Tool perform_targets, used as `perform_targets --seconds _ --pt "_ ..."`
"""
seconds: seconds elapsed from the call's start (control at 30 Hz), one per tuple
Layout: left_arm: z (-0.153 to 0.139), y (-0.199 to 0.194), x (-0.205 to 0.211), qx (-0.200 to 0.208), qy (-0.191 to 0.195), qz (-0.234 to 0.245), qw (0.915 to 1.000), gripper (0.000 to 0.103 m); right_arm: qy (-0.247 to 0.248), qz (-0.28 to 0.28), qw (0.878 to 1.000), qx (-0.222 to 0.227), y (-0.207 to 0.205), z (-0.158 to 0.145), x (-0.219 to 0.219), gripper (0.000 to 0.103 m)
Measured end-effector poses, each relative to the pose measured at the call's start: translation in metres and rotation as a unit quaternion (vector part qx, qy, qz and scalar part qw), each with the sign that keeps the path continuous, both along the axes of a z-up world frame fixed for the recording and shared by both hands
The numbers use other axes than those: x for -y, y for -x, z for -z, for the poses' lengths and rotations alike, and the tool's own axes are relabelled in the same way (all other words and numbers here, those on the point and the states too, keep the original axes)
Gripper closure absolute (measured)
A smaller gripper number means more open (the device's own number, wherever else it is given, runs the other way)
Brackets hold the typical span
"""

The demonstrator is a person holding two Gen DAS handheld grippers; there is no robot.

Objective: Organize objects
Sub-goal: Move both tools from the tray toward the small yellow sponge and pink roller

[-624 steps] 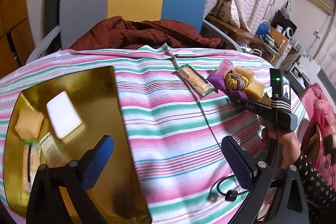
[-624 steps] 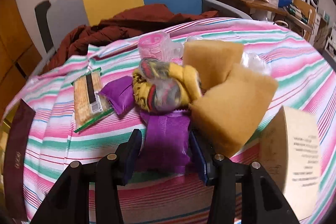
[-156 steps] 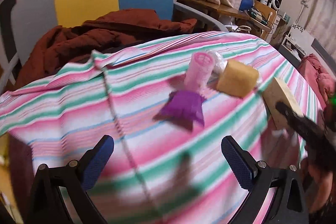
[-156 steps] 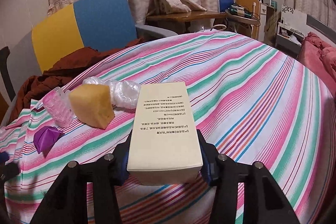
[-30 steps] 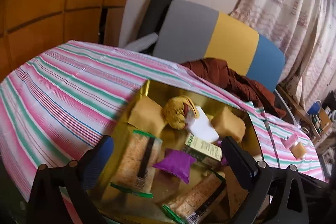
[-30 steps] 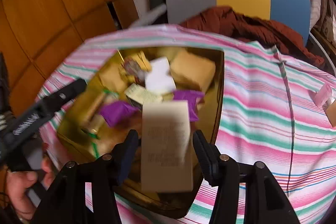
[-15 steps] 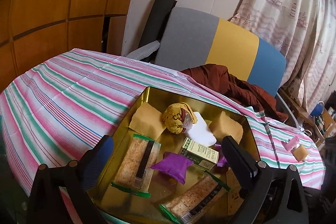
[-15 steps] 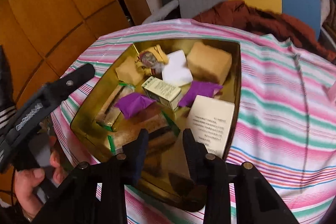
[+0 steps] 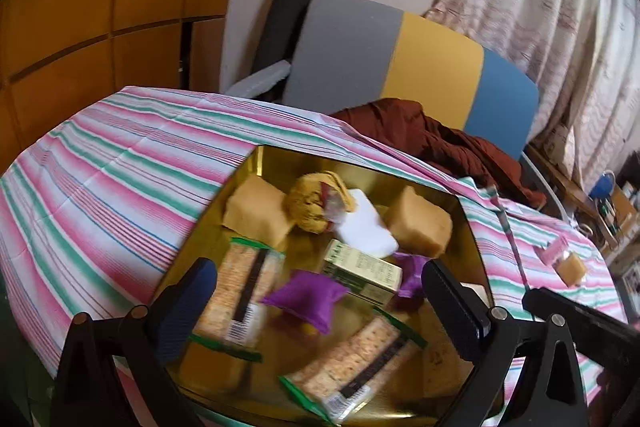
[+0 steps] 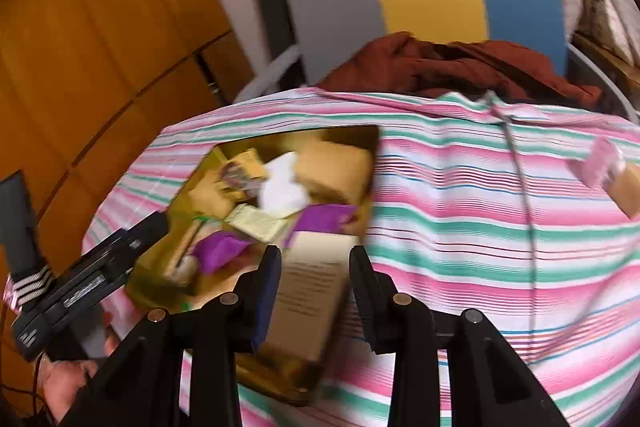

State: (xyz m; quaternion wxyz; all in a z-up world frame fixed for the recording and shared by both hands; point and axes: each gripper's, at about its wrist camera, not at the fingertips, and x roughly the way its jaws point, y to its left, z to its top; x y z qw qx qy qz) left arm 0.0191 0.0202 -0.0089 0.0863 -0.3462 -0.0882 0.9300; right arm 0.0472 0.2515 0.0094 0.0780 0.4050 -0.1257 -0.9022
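A gold tray [image 9: 276, 157] on the striped tablecloth holds yellow sponges, cracker packs [image 9: 244, 289], purple pouches [image 9: 306, 301], a green box [image 9: 362, 269] and a white pad. My left gripper [image 9: 320, 299] hovers open and empty over the tray's near side. In the right wrist view the tray [image 10: 374, 151] shows with a beige box [image 10: 312, 291] lying in its near right corner. My right gripper [image 10: 316, 279] is open, its jaws either side of the box without gripping it. A pink cup [image 10: 598, 161] and a sponge [image 10: 628, 191] lie on the cloth at far right.
A grey, yellow and blue chair [image 9: 400, 67] with a brown garment [image 9: 432, 139] stands behind the table. A thin cable [image 10: 520, 187] runs across the cloth. Wooden panels are at left. The left gripper's body [image 10: 80, 287] is beside the tray.
The right gripper let go of the beige box, which now lies in the tray, and has pulled back. The left gripper has dropped closer over the tray.
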Motion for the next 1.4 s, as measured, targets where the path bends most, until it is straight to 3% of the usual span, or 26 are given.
perform_targets --seconds 0.47,0.87,1.17,1.4 --pt "-0.006 -0.005 -0.074 0.018 0.021 0.101 0.9945 0.000 -0.027 0.141 0.988 0.051 -0.006 0.030 -0.110 0.064" --pt "-0.003 -0.012 -0.156 0.035 0.048 0.201 0.9779 0.000 -0.043 0.210 0.975 0.051 -0.027 0.047 -0.187 0.063" --pt "0.003 -0.017 -0.199 0.052 0.063 0.243 0.9665 0.000 -0.052 0.301 0.951 0.038 -0.024 0.039 -0.282 0.061" --pt "0.005 -0.025 -0.207 0.058 0.068 0.254 0.9630 0.000 -0.068 0.360 0.930 0.024 0.017 0.025 -0.351 0.058"
